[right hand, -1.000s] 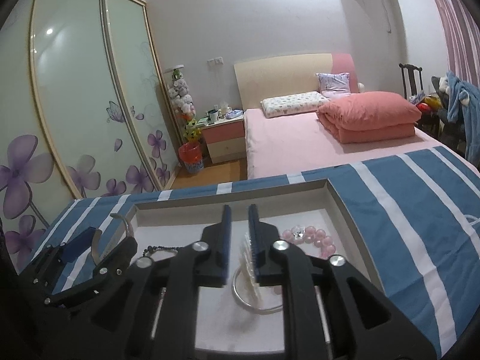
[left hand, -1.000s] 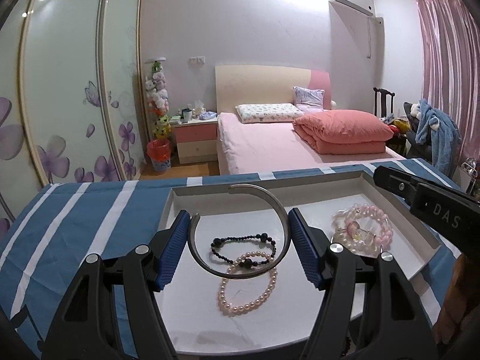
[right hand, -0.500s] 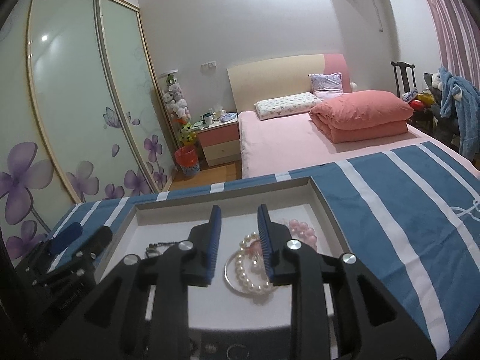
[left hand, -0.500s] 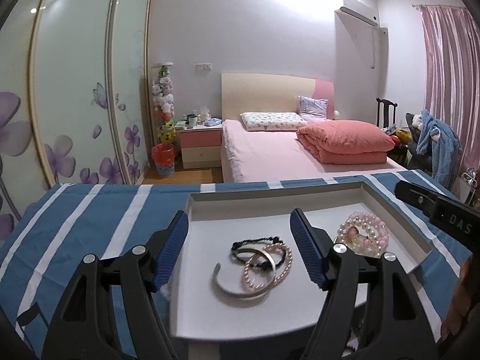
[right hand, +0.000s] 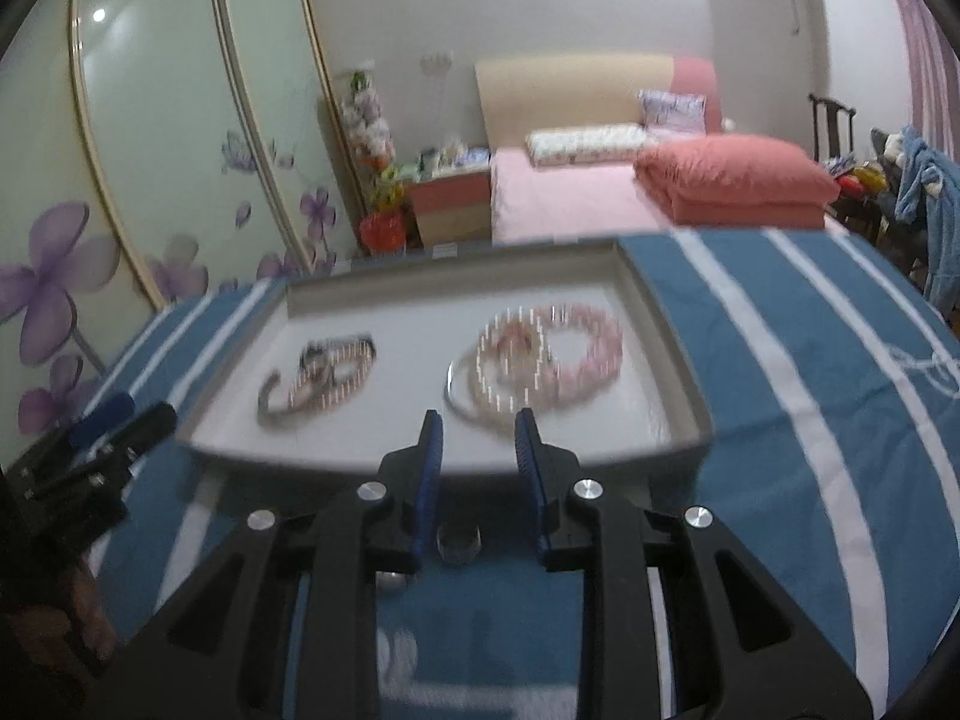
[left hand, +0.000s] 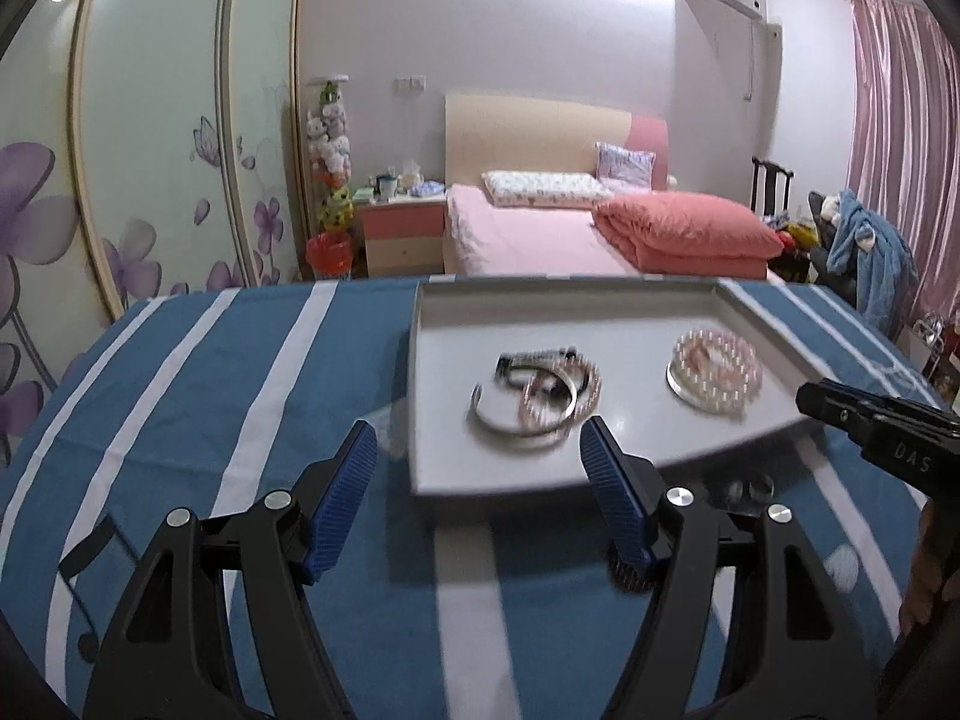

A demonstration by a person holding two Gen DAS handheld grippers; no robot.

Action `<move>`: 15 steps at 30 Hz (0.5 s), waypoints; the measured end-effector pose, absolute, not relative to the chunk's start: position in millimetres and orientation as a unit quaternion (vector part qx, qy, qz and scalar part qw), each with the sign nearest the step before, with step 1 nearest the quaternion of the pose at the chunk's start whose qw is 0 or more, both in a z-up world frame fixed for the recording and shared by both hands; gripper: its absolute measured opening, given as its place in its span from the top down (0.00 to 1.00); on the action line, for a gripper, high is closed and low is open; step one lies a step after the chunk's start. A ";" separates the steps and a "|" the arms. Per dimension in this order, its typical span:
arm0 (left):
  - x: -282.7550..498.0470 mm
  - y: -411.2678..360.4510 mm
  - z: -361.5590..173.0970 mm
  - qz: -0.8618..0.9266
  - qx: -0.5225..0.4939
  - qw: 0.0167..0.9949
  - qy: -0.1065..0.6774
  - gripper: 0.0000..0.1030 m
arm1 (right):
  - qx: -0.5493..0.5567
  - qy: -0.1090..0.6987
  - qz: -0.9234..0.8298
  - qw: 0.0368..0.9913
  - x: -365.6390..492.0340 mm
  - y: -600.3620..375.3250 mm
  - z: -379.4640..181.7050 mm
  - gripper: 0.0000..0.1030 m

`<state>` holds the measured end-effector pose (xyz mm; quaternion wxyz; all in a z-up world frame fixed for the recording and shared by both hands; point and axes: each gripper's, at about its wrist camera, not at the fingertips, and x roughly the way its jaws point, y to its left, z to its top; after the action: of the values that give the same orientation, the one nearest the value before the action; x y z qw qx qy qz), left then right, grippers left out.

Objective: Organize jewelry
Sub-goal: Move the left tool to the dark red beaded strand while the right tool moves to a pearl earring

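A white tray [left hand: 444,468] [right hand: 666,324] lies on the blue striped cloth. In it, left, a silver bangle [left hand: 510,429] [right hand: 273,405], a black bead bracelet [left hand: 534,357] and a pink pearl bracelet [left hand: 591,390] overlap. At its right lie a white pearl bracelet [left hand: 720,396] [right hand: 498,384], a pink bead bracelet [right hand: 591,354] and a silver ring [right hand: 456,390]. My left gripper [left hand: 477,480] is open and empty, short of the tray's near edge. My right gripper [right hand: 479,468] is open and empty at the near edge. Small rings [right hand: 459,543] lie on the cloth between its fingers.
The blue and white striped cloth [left hand: 210,396] covers the table. Small pieces [left hand: 750,489] lie on the cloth in front of the tray. A bed [left hand: 540,240], a nightstand [left hand: 402,234], mirrored wardrobe doors [left hand: 150,150] and a chair with clothes [left hand: 858,240] stand behind.
Both grippers have pulled back out of the tray toward me. The left let go of the silver bangle, the right opened and left the white pearl bracelet in the tray.
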<state>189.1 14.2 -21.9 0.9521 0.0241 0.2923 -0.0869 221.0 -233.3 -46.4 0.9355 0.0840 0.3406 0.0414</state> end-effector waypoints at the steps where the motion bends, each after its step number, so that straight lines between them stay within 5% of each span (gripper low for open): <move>1: 187.6 14.5 -23.3 -0.086 0.026 0.950 0.298 0.32 | 0.081 0.355 0.045 0.930 219.2 -232.9 -52.3 0.75; 15: 176.2 19.4 -43.7 -0.090 0.040 0.938 0.332 0.32 | 0.039 0.420 0.073 0.904 206.9 -215.6 -81.6 0.75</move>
<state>176.2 19.4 -43.7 0.9383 0.0397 0.3316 -0.0899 206.9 -215.6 -81.6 0.9039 0.0393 0.4197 0.0727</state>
